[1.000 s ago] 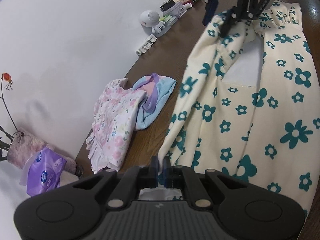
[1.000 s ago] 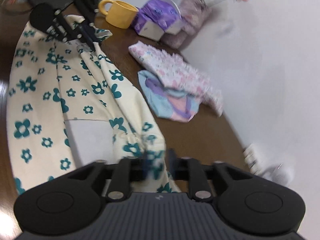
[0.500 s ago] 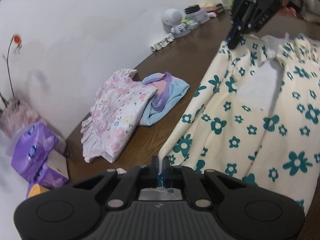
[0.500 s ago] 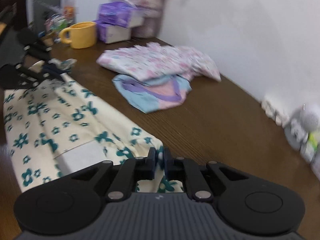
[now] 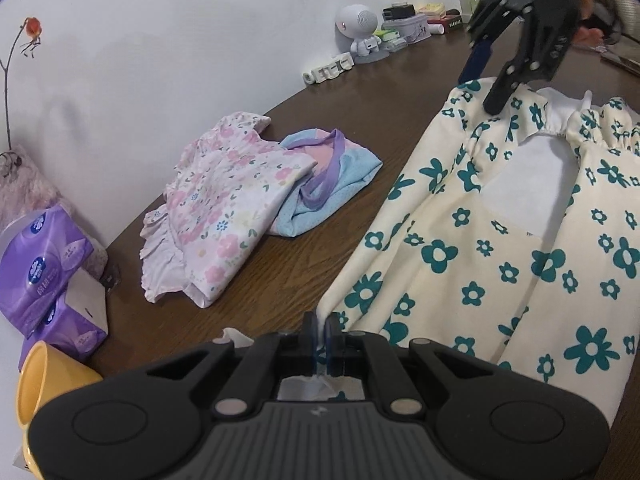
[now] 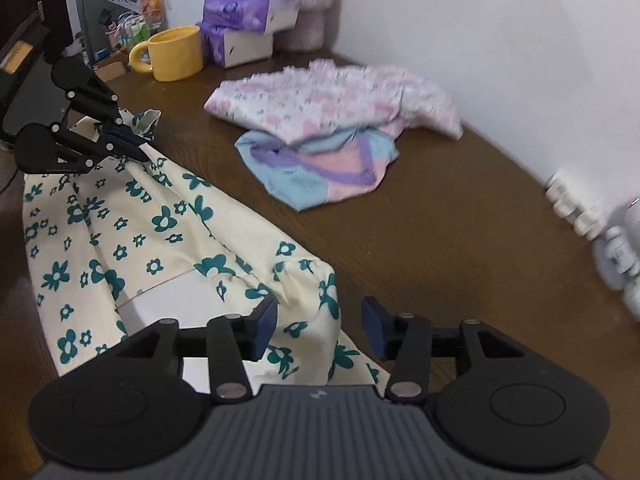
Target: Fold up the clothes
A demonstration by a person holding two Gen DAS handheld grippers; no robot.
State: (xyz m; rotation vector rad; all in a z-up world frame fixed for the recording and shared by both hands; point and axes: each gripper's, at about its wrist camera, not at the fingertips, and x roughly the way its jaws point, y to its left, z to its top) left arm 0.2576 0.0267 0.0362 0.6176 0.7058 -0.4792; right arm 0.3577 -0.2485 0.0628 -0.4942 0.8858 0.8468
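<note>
While the left tool [image 5: 322, 334] pinches a corner of the soft, limp flowered garment [image 5: 500, 240], the right tool [image 6: 318, 326], just opening, stands spread over its gathered edge, the best place to hold.

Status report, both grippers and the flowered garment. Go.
Left gripper shut on cream flowered garment edge. Right gripper jaws just opened, garment corner beneath, pads clear. Folded pink and blue clothes lie apart.

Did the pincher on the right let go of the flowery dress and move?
Yes. The right gripper has just opened and released the cream flowered dress. In the left wrist view it has drifted rightward, away from the white speaker.
</note>
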